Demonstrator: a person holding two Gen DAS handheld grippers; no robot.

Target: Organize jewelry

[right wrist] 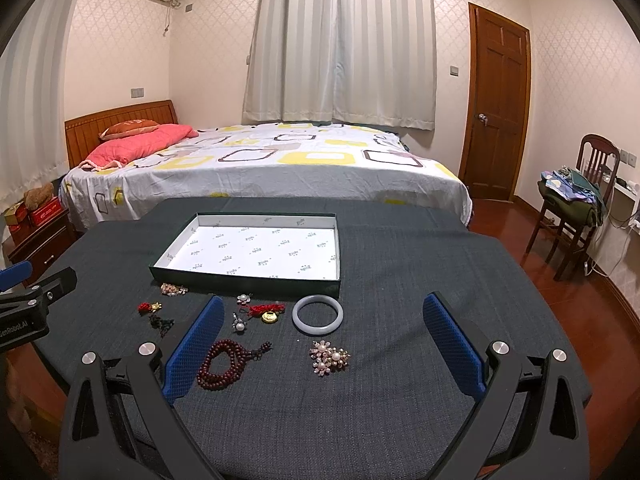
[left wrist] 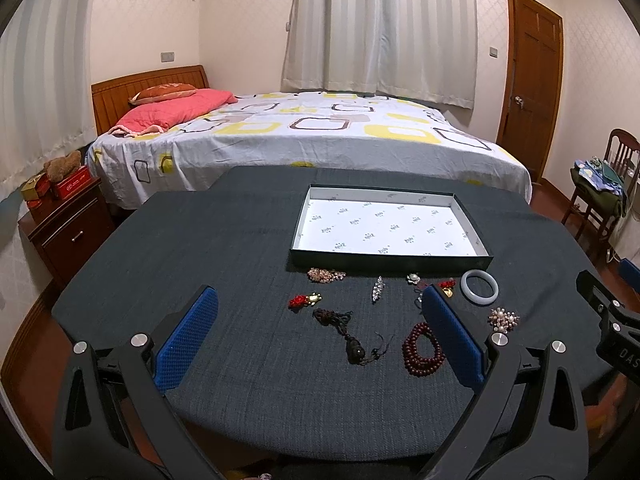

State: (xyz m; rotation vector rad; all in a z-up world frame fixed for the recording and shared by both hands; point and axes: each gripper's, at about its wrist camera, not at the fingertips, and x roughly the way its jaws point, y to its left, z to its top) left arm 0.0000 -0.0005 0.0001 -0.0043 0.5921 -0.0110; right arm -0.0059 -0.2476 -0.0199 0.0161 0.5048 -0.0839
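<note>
Left wrist view: nothing has yet been put away, as far as can be judged. A shallow box (left wrist: 390, 258) with a white printed lining is seen toward the far edge of the dark cloth-covered tabletop (left wrist: 224, 240), and its floor is bare in both views. All the jewelry is laid out on the cloth between the near wall of the box and the near edge of the tabletop. A pale bangle (right wrist: 317, 314) lies just beside the near right corner of the box, with a red-and-gold charm (right wrist: 269, 312) to its left. A pearl brooch (right wrist: 329, 357) and a string of dark red beads (right wrist: 224, 364) are found closer to the near edge. A dark tasselled cord (left wrist: 348, 336), a small red ornament (left wrist: 304, 300), a silver pin (left wrist: 377, 289) and a beaded cluster (left wrist: 325, 275) are spread toward the left. The left gripper (left wrist: 320, 340) is held above the cloth with its blue pads wide apart and nothing between them. The right gripper (right wrist: 324, 352) is likewise spread wide and empty, with the brooch and bangle framed between its pads but not touched. By this judgement the whole task is left to do: each piece is to be lifted and set inside the box.
</note>
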